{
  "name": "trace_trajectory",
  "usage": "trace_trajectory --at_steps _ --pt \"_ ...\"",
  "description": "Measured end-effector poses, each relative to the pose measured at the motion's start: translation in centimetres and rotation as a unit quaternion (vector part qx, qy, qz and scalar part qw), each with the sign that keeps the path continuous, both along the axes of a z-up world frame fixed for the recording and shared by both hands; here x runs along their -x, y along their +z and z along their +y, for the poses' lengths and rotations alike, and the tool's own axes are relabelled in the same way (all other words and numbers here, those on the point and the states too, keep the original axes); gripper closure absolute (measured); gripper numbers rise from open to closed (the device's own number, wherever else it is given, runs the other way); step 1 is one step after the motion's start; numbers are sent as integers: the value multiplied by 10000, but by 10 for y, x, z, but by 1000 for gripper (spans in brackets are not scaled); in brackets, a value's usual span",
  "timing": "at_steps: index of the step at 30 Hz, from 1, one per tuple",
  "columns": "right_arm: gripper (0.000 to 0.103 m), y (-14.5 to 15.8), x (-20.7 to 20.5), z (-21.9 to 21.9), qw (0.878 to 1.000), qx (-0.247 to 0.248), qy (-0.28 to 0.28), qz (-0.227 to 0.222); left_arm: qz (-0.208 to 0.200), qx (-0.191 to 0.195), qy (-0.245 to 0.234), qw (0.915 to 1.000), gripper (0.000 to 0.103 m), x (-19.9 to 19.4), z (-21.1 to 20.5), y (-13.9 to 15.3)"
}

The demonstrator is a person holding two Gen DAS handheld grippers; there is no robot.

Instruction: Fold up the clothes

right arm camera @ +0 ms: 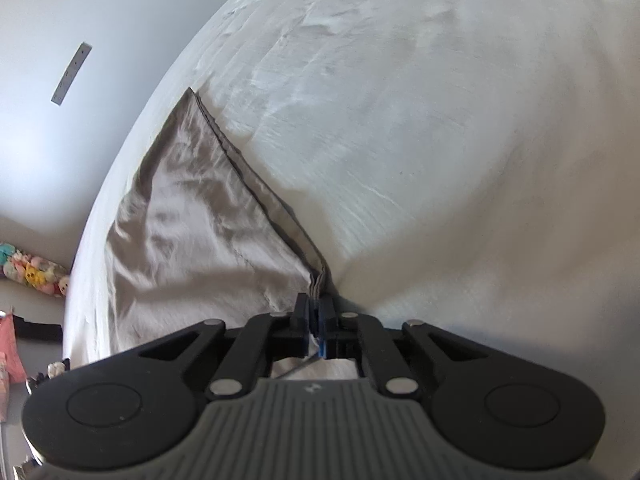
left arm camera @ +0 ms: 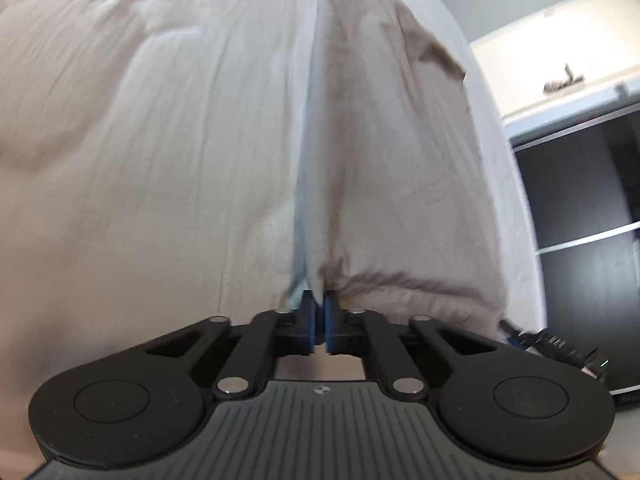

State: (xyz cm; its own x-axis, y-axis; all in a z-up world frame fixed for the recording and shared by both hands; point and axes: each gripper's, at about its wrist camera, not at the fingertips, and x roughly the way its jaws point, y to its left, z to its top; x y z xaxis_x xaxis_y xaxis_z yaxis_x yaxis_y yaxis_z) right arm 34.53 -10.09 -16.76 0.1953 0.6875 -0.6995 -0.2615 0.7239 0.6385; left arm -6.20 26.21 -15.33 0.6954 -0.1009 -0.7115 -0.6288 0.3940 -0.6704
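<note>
A beige-grey garment lies partly lifted over a white bed sheet. In the right wrist view my right gripper is shut on a bunched corner of it, and the layered hem runs away up-left from the fingers. In the left wrist view the same garment fills the right half of the frame. My left gripper is shut on its folded edge, with a pale blue inner layer showing along the fold. The cloth hides what lies under it.
The bed's white sheet spreads to the left in the left wrist view. A dark cabinet with a lit shelf stands at the right. Soft toys and a pink item sit on the floor beside the bed.
</note>
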Motion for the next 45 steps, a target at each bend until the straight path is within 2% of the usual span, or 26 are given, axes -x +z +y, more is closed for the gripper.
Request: trace_trajectory --at_steps 3,5,9,11,16,23,25,27,30,34,39,43,45 --pt "99 4 1 -1 9999 -134 -51 85 -190 -139 -8 9997 101 5 7 21" --pt "99 21 1 3 9999 -122 -6 110 -200 -218 -74 9995 101 6 13 39" --pt "99 51 8 16 9992 230 238 218 52 -416 -323 9986 101 7 25 75" --pt "99 61 17 22 9981 421 385 216 232 -457 -445 9977 101 9 27 84" --pt "99 69 44 25 9947 806 636 67 730 -418 -783 9934 101 15 21 80" --pt "99 35 59 21 9915 1119 638 166 1268 -352 -1019 9861 100 12 21 39" --pt "98 30 59 26 9888 1286 747 97 1435 -312 -1101 9830 98 11 25 33" --pt "90 30 59 30 9851 1491 853 24 1601 -271 -1183 9796 91 10 29 28" --pt "89 42 53 36 9800 1691 1024 -231 1670 -555 -1387 9746 85 8 45 40" --pt "89 65 32 53 9725 1781 1316 -720 1701 -1306 -1636 9629 85 -12 77 69" --pt "89 88 -3 103 9606 1747 1719 -1308 1751 -2336 -1945 9364 84 -68 112 108" --pt "89 97 -32 156 9471 1766 2107 -1658 1666 -2799 -2285 9174 84 -117 137 127" --pt "86 102 -45 183 9378 1781 2330 -1857 1579 -3046 -2439 9071 79 -146 147 135"
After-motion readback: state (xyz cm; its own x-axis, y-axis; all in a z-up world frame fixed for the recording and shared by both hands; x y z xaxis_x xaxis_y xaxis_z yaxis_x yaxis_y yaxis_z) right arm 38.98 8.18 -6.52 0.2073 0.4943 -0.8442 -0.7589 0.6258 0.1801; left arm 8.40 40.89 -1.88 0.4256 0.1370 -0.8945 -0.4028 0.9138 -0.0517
